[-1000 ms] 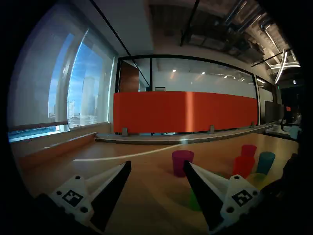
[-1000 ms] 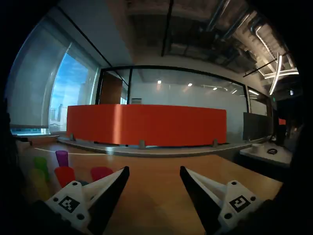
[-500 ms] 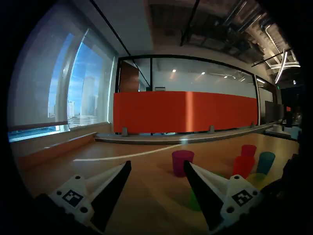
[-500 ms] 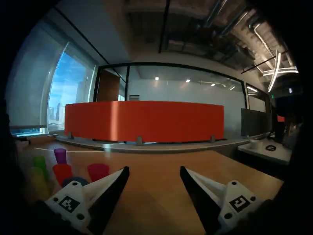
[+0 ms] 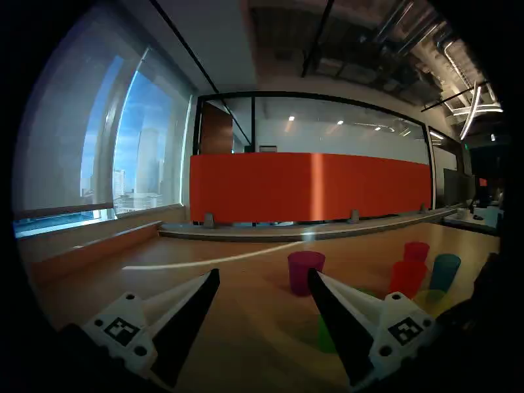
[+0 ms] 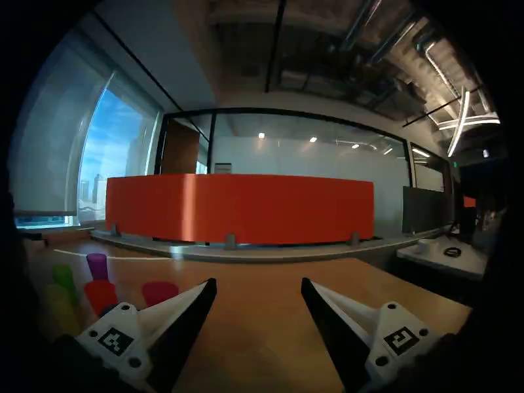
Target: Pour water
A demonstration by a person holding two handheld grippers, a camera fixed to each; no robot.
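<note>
- While the left claw (image 5: 262, 274) stands wide open and holds nothing, the purple cup (image 5: 305, 272) sits on the tabletop (image 5: 249, 327) ahead of it. The cup is beyond the tip of the right-hand finger, not between the two fingers.
- The purple cup stands upright with its long axis vertical and its open mouth pointing up. Whether it holds water cannot be told.
- To the right of the purple cup, in the left gripper view, three more cups stand upright, mouths up. These are a red cup (image 5: 407, 278), a magenta cup (image 5: 416, 251) behind it, and a teal cup (image 5: 445, 272) beside the red one.
- Nearer the camera than the purple cup, a green cup (image 5: 324, 334) is partly hidden behind the same finger.
- The right claw (image 6: 257, 283) is also spread wide and empty, with bare tabletop between its fingers. In the right gripper view the purple cup stands well off to the left of this claw.
- Around the purple cup in that view, the green cup lies to its left and the red cup just in front. The magenta cup is to its right, close to the claw's left-hand finger. All are upright.
- Far behind the purple cup, an orange partition (image 6: 239, 209) runs across the room.
</note>
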